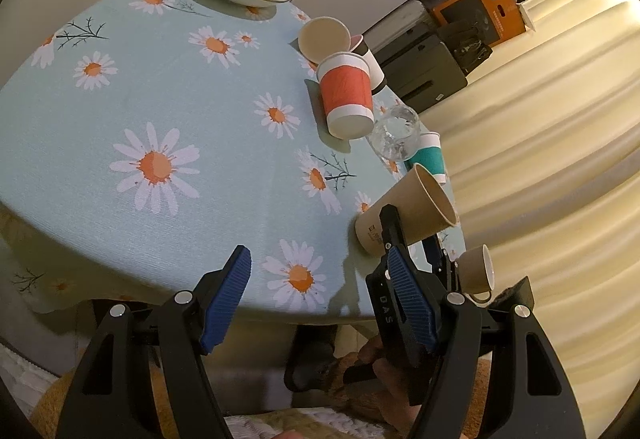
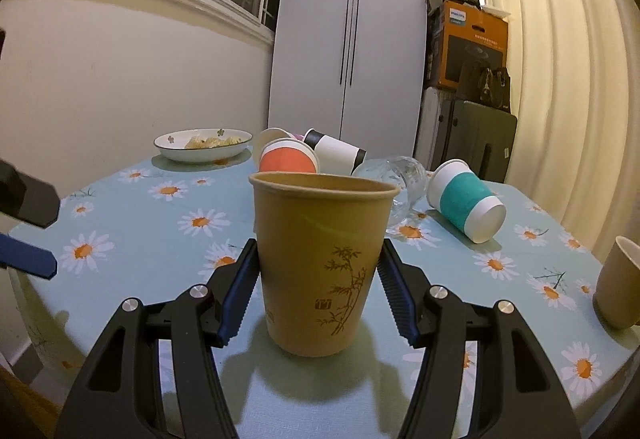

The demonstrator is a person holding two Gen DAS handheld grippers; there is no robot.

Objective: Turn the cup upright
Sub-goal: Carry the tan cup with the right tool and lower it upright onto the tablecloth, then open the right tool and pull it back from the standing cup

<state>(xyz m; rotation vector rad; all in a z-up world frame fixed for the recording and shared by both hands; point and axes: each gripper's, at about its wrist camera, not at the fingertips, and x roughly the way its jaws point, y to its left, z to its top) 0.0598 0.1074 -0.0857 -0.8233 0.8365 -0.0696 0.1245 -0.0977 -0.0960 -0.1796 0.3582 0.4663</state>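
A brown paper cup (image 2: 320, 263) with a bamboo print stands upright on the daisy tablecloth (image 2: 160, 223), between the fingers of my right gripper (image 2: 318, 291). The pads touch or nearly touch its sides. In the left wrist view the same cup (image 1: 404, 217) shows at the table's right edge with the right gripper's finger (image 1: 394, 239) against it. My left gripper (image 1: 320, 279) is open and empty, above the table's near edge.
A red-banded cup (image 1: 346, 95), a black-and-white cup (image 2: 336, 153), a teal-banded cup (image 2: 466, 201) and a clear glass (image 2: 400, 181) lie on their sides. A beige mug (image 2: 620, 283) stands at the right edge. A bowl of food (image 2: 202, 145) sits at the back.
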